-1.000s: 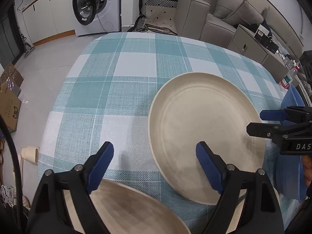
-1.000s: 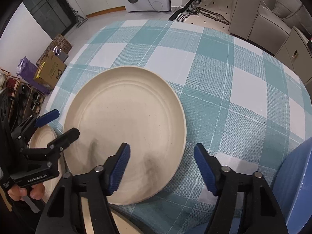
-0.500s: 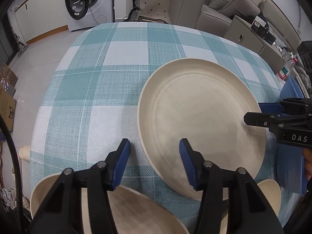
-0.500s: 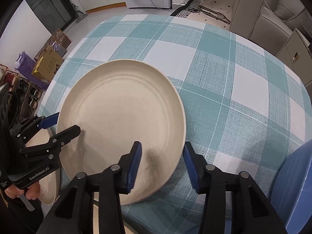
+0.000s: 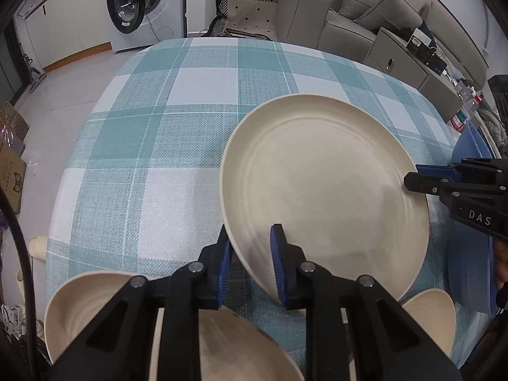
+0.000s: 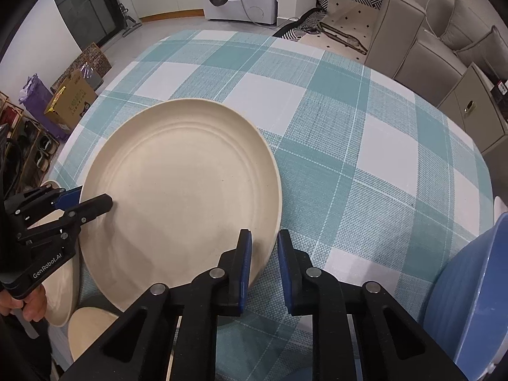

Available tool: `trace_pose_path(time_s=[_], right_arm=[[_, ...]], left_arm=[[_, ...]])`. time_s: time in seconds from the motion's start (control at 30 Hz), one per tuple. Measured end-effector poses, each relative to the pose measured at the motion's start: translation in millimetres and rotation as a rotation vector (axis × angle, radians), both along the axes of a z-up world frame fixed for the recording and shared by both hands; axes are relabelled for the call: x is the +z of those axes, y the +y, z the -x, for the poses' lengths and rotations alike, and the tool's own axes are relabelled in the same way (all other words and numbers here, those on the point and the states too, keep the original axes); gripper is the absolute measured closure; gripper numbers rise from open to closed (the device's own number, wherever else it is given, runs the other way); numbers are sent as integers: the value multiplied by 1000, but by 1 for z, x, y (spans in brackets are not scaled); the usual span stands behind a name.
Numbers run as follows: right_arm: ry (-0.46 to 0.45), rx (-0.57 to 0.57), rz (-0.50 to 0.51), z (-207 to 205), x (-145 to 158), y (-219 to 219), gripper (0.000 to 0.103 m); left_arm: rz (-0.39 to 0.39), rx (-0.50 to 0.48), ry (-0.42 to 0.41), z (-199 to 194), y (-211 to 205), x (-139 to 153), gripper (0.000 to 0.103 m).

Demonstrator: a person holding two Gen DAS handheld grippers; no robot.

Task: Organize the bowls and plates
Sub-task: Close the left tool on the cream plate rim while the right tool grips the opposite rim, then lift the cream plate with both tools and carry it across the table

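Teal-and-white checked cloth covers the table (image 5: 152, 158), the largest thing in sight. On its near half lies a large cream plate (image 5: 324, 190), its rim caught at two opposite points. The left gripper (image 5: 250, 262) has its blue pads closed on the plate's near-left edge, one pad under the rim and one on the plate's face. The right gripper (image 6: 264, 263) pinches the near-right edge the same way, fingers narrow. A blue dish (image 6: 476, 301) sits at the table's right edge. Cream bowls (image 5: 92, 304) crowd the near-left corner, close beneath the left gripper. A hand (image 6: 27, 304) shows at the left in the right wrist view.
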State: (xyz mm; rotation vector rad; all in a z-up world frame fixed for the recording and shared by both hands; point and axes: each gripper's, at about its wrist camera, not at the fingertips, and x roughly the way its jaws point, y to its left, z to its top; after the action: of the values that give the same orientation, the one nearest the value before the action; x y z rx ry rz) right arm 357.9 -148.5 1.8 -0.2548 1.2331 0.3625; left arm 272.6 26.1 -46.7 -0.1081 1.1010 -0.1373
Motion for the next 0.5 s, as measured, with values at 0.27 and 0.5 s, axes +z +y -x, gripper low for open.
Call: trace_pose_path(time_s=[0.27,0.5], right_arm=[[-48,5,8,4,5,0,87],[-67,32,-29,13,14,5,87]], left_arm=[[-6,7,-30,3,0,6,83],[3,-15,-60,9,-4,13,83]])
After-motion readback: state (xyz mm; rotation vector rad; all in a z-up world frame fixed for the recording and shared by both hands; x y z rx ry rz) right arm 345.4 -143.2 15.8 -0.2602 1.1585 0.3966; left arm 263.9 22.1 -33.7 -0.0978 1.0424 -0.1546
